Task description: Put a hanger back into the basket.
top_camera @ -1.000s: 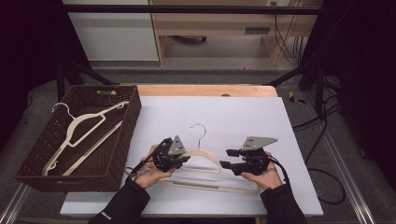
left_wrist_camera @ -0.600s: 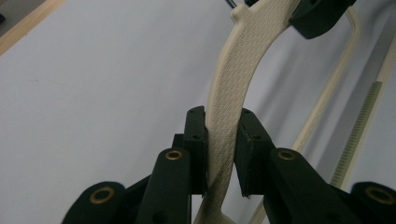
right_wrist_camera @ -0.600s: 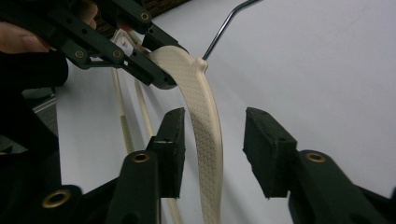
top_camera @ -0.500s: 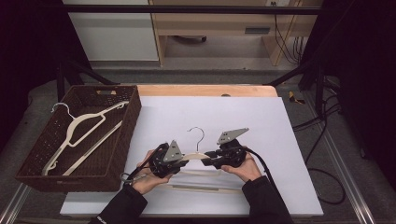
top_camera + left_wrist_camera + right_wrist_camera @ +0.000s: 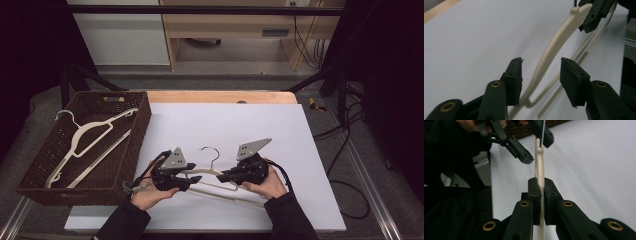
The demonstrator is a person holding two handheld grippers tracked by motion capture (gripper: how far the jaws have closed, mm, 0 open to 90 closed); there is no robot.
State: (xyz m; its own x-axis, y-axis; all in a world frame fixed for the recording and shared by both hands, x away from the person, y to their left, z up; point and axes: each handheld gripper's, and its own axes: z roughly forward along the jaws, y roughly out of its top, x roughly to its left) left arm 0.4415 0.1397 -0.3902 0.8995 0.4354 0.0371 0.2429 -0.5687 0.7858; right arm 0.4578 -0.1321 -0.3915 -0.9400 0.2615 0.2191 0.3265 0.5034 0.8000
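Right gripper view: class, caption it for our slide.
Right gripper shut on a cream hanger; left gripper open beyond.

At the table's left edge we see a dark brown woven wicker basket [image 5: 136, 142], a cream plastic clothes hanger [image 5: 87, 132] lying flat inside it, its metal hook toward the far-left corner. A white sheet [image 5: 240, 125] covers the tabletop, with a light wooden strip [image 5: 220, 96] along its far side. Beyond, we make out a white cabinet [image 5: 120, 35]; black cables [image 5: 345, 145] trail on the floor at right.
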